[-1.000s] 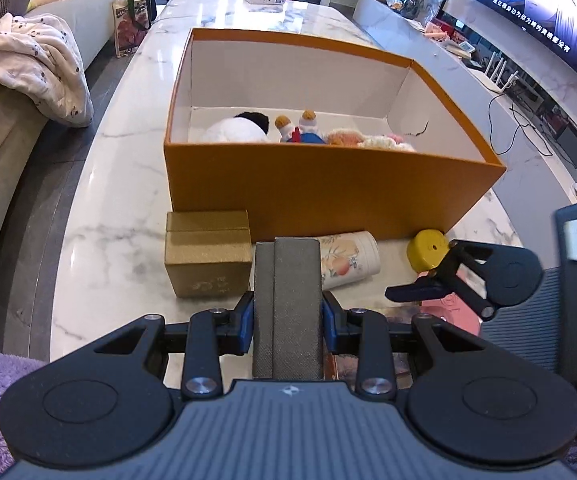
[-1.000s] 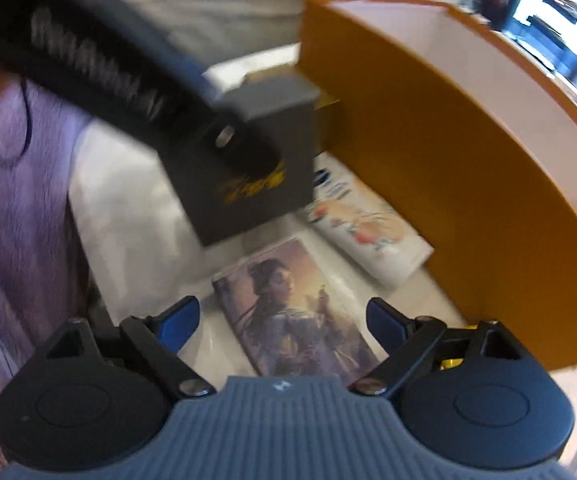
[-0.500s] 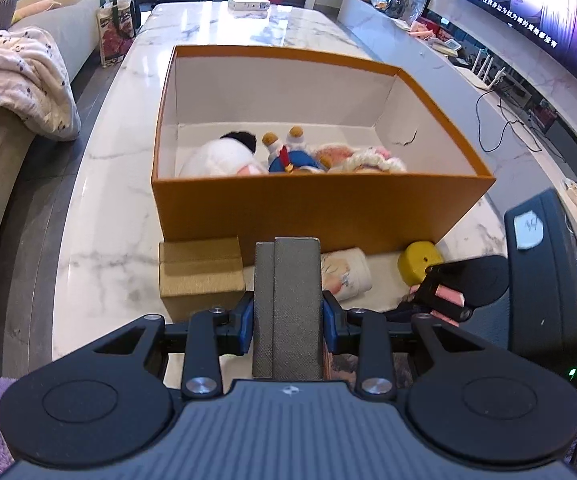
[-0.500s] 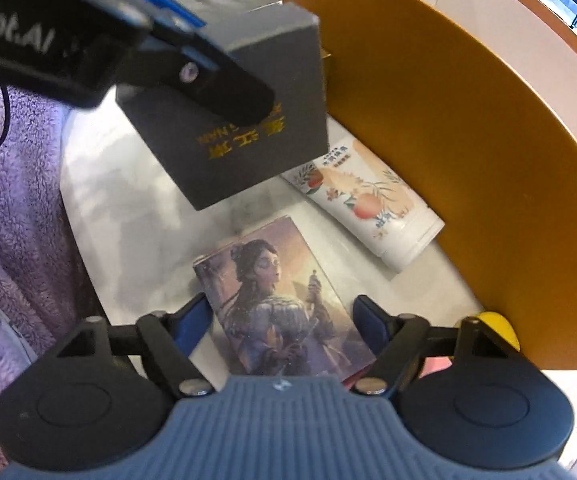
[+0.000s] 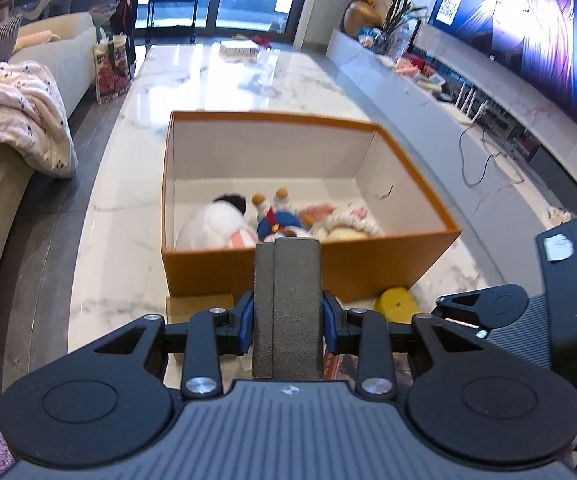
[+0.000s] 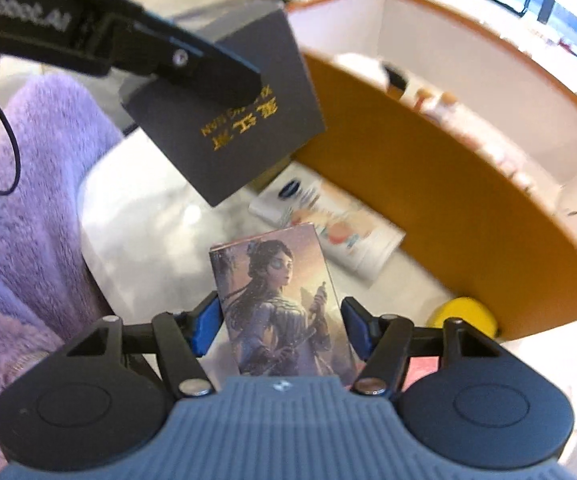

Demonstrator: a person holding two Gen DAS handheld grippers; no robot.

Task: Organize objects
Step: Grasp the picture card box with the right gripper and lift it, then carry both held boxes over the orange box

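My left gripper (image 5: 288, 320) is shut on a dark grey box (image 5: 288, 280), held up in front of the open orange box (image 5: 368, 264). Several plush toys (image 5: 276, 220) lie inside that orange box. In the right wrist view the grey box (image 6: 240, 128) shows gold lettering, with a left finger (image 6: 192, 60) across it. My right gripper (image 6: 280, 320) has its jaws closing on a small illustrated box (image 6: 280, 288) with a painted woman on it. Both pads touch its sides, and it stands raised off the marble table (image 6: 136, 216).
A peach-printed white tube (image 6: 336, 228) and a yellow object (image 6: 464, 314) lie against the orange box's near wall. A gold carton (image 5: 200, 304) sits left of them. Purple fleece (image 6: 28, 200) borders the table's near edge. A sofa with a blanket (image 5: 20, 116) runs along the left.
Both grippers have risen, so more of the orange box's inside shows. The right jaws have narrowed around the illustrated box, which has turned upright between them and left the table.
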